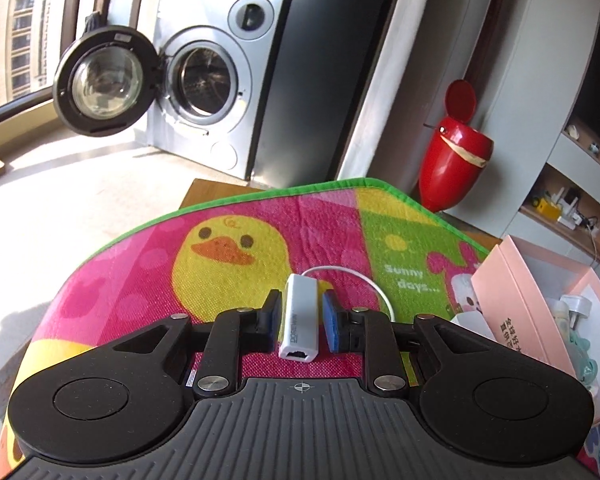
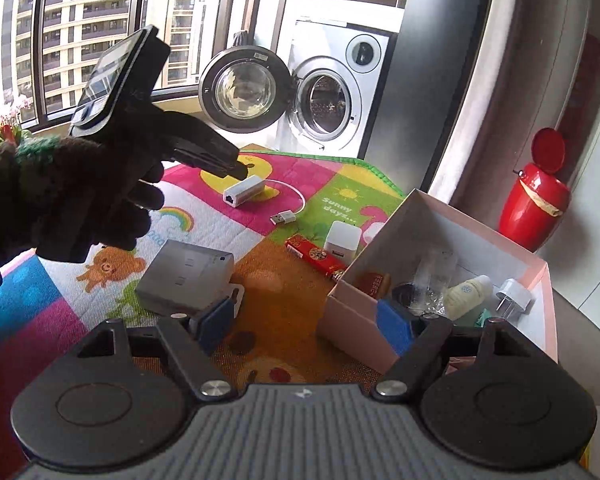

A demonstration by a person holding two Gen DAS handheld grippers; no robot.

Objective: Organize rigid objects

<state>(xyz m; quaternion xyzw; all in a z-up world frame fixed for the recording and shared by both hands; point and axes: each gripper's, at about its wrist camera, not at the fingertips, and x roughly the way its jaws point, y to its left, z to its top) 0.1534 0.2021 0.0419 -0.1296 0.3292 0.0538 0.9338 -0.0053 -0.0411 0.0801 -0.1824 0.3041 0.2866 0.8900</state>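
Note:
A white adapter (image 1: 300, 320) with a thin white cable lies on the colourful play mat (image 1: 228, 248). My left gripper (image 1: 302, 300) is shut on it, a blue pad against each long side. In the right wrist view a gloved hand (image 2: 80, 200) holds that left gripper (image 2: 240, 170) low over the adapter (image 2: 244, 190). The cable's USB plug (image 2: 283, 217) rests on the mat. My right gripper (image 2: 304, 324) hangs open over the orange part of the mat with nothing between its fingers. Its right finger is in front of the near corner of the pink box (image 2: 440, 216).
A grey box (image 2: 186, 276), a red packet (image 2: 316, 256) and a white charger cube (image 2: 342, 240) lie on the mat. The pink box holds a small bottle (image 2: 468, 292), a white plug (image 2: 514, 296) and other items. Beyond are a red bin (image 2: 534, 208) and a washing machine (image 2: 332, 108), its door open.

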